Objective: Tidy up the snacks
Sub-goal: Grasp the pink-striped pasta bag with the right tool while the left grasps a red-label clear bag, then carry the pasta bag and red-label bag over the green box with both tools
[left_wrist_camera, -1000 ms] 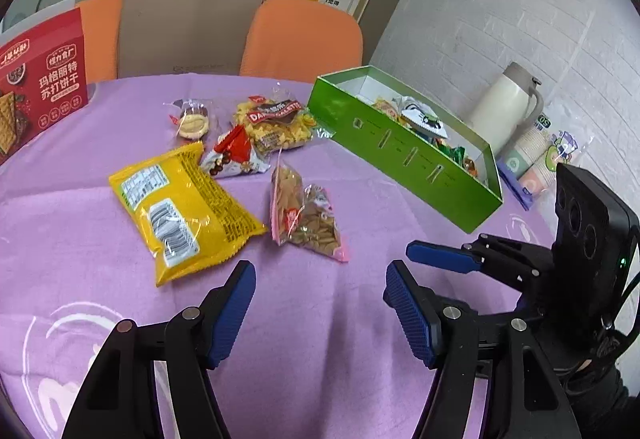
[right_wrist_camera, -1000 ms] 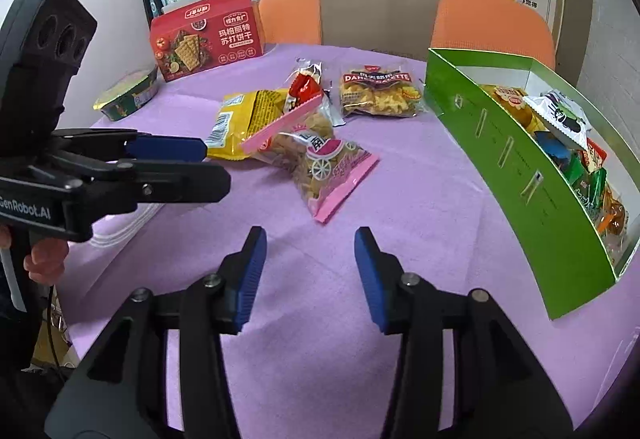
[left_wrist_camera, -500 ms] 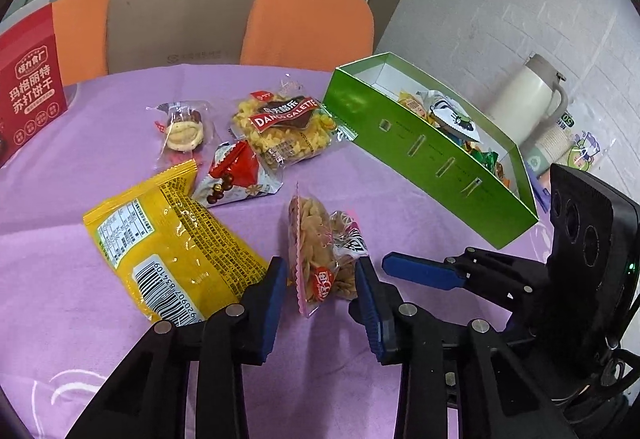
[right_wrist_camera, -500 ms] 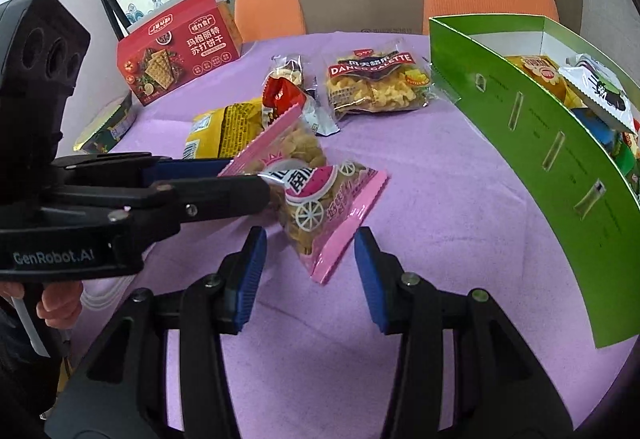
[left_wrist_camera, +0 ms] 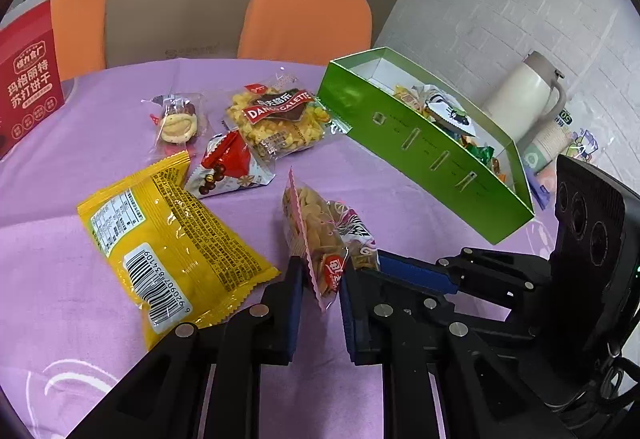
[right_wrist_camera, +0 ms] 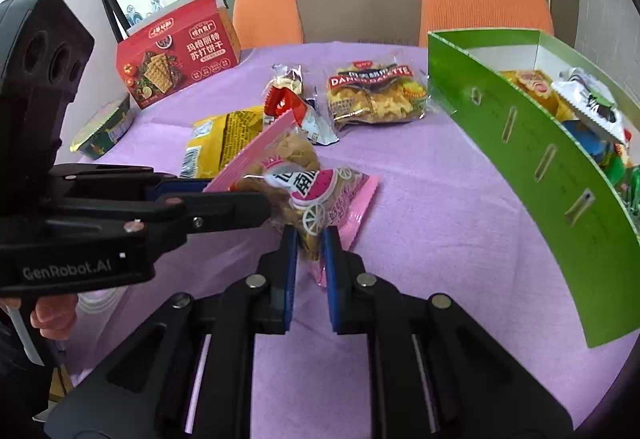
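1. Clearly printed "DANCE GALETTE" marks a clear packet (left_wrist_camera: 280, 121); the left gripper's (left_wrist_camera: 320, 281) body reads "GenRobot.AI".
2. Both it and the right gripper (right_wrist_camera: 310, 245) pinch the pink snack bag (right_wrist_camera: 308, 191), tilted above purple cloth (right_wrist_camera: 432, 199).
3. Bare cloth separates it from the green box (left_wrist_camera: 436, 163).

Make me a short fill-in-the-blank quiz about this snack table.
1. Both grippers, left gripper and right gripper, pinch the ____ bag.
2. The box that already holds snacks is ____.
3. The tablecloth is ____.
4. The bag with a barcode is ____.

Missing: pink; green; purple; yellow
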